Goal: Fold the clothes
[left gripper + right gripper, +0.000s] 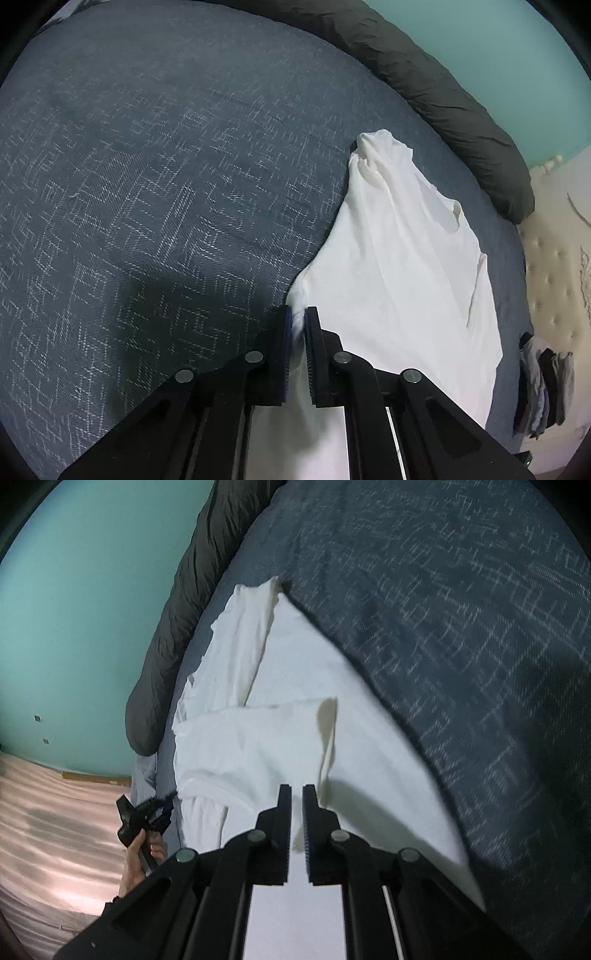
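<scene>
left gripper [298, 314] jaws pinching white garment [399, 266] edge, right gripper [296, 792] jaws nearly closed, grip unclear, blue bedspread [147, 166]

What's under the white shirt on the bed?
The white shirt lies on the blue patterned bedspread, which shows all around it. Both grippers, left and right, pinch its near edge. Anything beneath the cloth itself is covered.

The left gripper [298, 314] has its jaws drawn almost together, a fold of white cloth pinched between the blue-edged pads; the right gripper [296, 792] has its jaws nearly closed too, perhaps nipping cloth, though blur hides the contact; in the right wrist view a bare hand [138, 864] grips the other tool's handle.
</scene>
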### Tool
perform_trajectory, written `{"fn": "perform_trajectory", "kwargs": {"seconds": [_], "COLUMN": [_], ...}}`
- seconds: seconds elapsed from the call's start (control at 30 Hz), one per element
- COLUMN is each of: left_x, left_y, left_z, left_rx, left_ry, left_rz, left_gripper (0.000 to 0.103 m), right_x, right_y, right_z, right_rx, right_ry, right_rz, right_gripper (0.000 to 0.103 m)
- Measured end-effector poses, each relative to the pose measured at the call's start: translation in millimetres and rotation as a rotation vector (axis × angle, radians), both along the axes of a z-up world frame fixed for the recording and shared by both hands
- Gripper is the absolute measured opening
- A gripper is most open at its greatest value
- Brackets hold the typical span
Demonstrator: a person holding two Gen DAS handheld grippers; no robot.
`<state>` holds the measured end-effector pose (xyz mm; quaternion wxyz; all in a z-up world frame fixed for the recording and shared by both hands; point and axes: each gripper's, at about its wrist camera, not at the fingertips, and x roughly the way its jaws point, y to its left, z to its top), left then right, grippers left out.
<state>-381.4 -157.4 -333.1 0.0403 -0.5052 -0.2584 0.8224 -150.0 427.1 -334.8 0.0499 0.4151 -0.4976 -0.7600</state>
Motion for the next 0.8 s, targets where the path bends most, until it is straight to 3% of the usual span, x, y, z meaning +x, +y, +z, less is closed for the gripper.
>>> {"fn": "perform_trajectory", "kwargs": {"seconds": [0.33, 0.43, 0.63, 0.73, 0.77, 0.8], "left_x": [-1, -2, 10, 29, 35, 43], "left_y": [-15, -19, -15, -9, -7, 0], "left_z": [-3, -6, 8, 22, 24, 26], "left_rx": [0.031, 0.052, 0.021, -0.037, -0.033, -0.018], "left_ry": [0.006, 0.003, 0.028, 0.052, 0.06, 0.067], "left_rz": [-0.004, 0.003, 0.002, 0.031, 0.032, 0.024], "left_gripper": [0.007, 0.007, 0.01, 0.028, 0.036, 0.039], "right_x": [-22, -22, -12, -8, -8, -7], "right_y": [-7, -9, 3, 3, 3, 3], "right_z": [-8, -6, 0, 2, 3, 3], "right_rx": [0.016, 0.039, 0.046, 0.023, 0.018, 0.011], "right_ry": [-0.011, -0.017, -0.006, 0.013, 0.019, 0.021], "right_rz": [0.019, 0.029, 0.001, -0.006, -0.01, -0.014], "right_gripper": [0.007, 0.001, 0.0, 0.0, 0.001, 0.003]}}
